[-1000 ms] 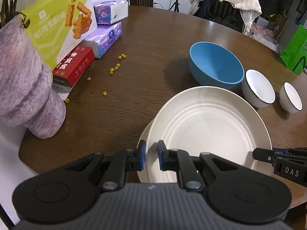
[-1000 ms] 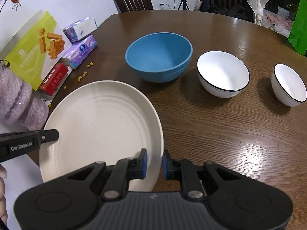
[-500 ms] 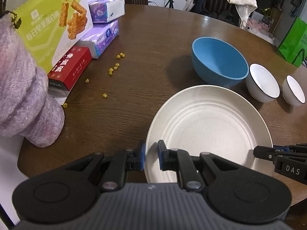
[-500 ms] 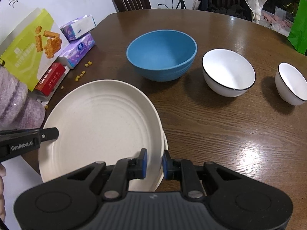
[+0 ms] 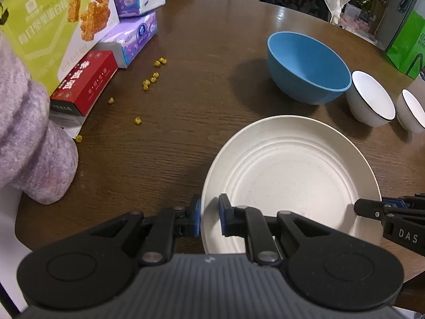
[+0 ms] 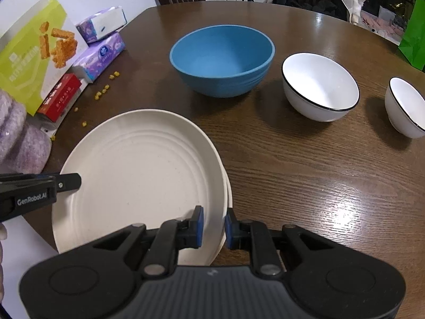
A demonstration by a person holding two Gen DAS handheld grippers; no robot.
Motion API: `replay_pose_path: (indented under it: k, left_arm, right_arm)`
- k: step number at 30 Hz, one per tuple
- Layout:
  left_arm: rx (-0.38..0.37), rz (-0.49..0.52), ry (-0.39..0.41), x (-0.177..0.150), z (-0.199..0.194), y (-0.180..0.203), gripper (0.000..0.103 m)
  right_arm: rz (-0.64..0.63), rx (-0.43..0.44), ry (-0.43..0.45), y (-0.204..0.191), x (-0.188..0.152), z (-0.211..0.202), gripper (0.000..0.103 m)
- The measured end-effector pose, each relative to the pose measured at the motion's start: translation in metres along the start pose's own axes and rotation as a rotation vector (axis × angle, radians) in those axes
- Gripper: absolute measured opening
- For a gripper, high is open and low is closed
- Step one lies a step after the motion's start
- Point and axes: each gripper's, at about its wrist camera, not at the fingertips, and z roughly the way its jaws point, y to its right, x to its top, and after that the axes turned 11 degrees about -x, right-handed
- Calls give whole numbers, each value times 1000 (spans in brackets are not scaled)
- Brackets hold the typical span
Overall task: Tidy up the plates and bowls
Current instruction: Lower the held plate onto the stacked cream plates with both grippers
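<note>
The round wooden table [image 6: 305, 186] carried, behind the plate, a blue bowl [image 6: 223, 61], a white bowl [image 6: 320, 86] and a smaller white bowl [image 6: 405, 106], all well apart from it; a snack box [image 5: 53, 24], tissue packs [image 5: 130, 40] and yellow crumbs [image 5: 153, 78] lay to the left. The cream plate [image 6: 138, 175] faced up, nearly level (round, so no long axis), over a second plate's rim [image 6: 229, 194]. The left gripper [image 5: 209, 219] and right gripper [image 6: 213, 224] pinched its opposite edges. It had sunk lower than a second before.

Lettering on my two grippers

My left gripper [image 6: 39, 194] reads "GenRobot.AI"; my right gripper [image 5: 398, 226] reads "DAS"; box print is unreadable.
</note>
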Motion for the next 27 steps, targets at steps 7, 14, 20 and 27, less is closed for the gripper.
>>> replay_pose_path:
  k: [7, 14, 20, 27]
  left_arm:
    - [3, 9, -8, -3, 9, 1, 14]
    - [21, 38, 8, -4, 11, 6, 14]
    - [56, 84, 11, -7, 14, 12, 14]
    - [74, 101, 11, -7, 16, 14, 14]
  right_arm:
    - [-21, -19, -6, -5, -2, 9, 17]
    - [-43, -43, 10, -7, -4, 13, 17]
    - [-92, -83, 24, -15, -7, 15, 18]
    - [-131, -112, 36, -22, -10, 18, 19]
